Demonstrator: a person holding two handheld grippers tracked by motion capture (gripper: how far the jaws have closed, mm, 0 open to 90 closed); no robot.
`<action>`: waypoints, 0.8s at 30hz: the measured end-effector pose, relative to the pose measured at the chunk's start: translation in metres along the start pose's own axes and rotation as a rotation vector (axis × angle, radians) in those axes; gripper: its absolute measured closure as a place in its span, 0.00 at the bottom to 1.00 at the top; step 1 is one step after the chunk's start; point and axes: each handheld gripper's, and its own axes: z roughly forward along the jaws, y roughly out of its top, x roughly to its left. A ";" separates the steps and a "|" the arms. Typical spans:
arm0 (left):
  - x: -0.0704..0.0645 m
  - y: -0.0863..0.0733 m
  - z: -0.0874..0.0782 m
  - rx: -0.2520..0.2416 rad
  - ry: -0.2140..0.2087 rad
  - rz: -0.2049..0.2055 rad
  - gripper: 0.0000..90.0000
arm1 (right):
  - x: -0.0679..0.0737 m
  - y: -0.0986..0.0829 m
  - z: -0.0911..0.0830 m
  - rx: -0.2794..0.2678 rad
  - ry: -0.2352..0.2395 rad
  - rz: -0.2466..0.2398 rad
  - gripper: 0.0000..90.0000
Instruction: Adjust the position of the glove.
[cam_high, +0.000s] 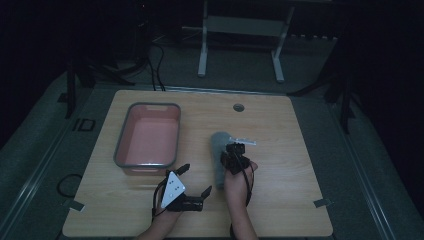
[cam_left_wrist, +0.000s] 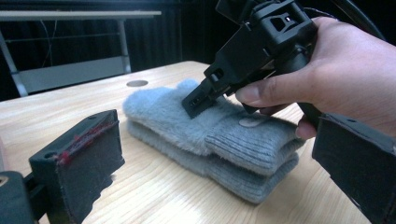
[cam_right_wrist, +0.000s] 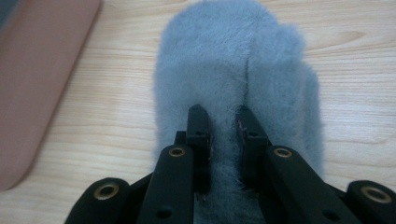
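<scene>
— Black jaws of the right gripper (cam_right_wrist: 223, 135) fill the foreground, pinched onto a ridge of grey fleece. What has it got?

— A pair of fluffy grey mittens (cam_right_wrist: 238, 79), stacked one on the other and lying flat on the wooden table (cam_high: 280, 125), just right of centre. The jaws have closed on the pile of the top mitten, near the middle of its length. From the side, the tips press down into the fleece, short of the ribbed cuff (cam_left_wrist: 252, 149).

— And the other hand?

— Nearer the table's front edge, the left gripper (cam_high: 192, 180) hangs with its jaws wide apart, holding nothing, aimed across at the mittens from just beside them.

— Is that pinch good enough to lift both?

— Probably not. It looks shallow, taking fleece more than fabric, and the lower mitten may stay behind. A deeper bite, jaws reaching through both layers or over the cuffs where the knit is firmer, should carry the pair. The open gripper could steady or take the cuff end.

— Where would they go?

— Likely the pink bin (cam_high: 120, 145) with the grey rim, well apart to the left and farther back. A slow, level lift would help, since a loose fleece hold can slip.
</scene>
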 end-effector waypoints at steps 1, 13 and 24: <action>0.000 0.000 0.000 0.007 -0.001 -0.007 0.02 | 0.000 -0.001 0.002 0.007 0.002 0.005 0.88; 0.001 -0.002 0.002 0.019 0.000 -0.004 0.02 | 0.001 0.000 0.002 0.000 0.042 -0.011 0.61; 0.005 -0.007 -0.002 0.018 0.000 -0.040 0.02 | -0.026 0.019 -0.028 -0.042 0.157 -0.104 0.20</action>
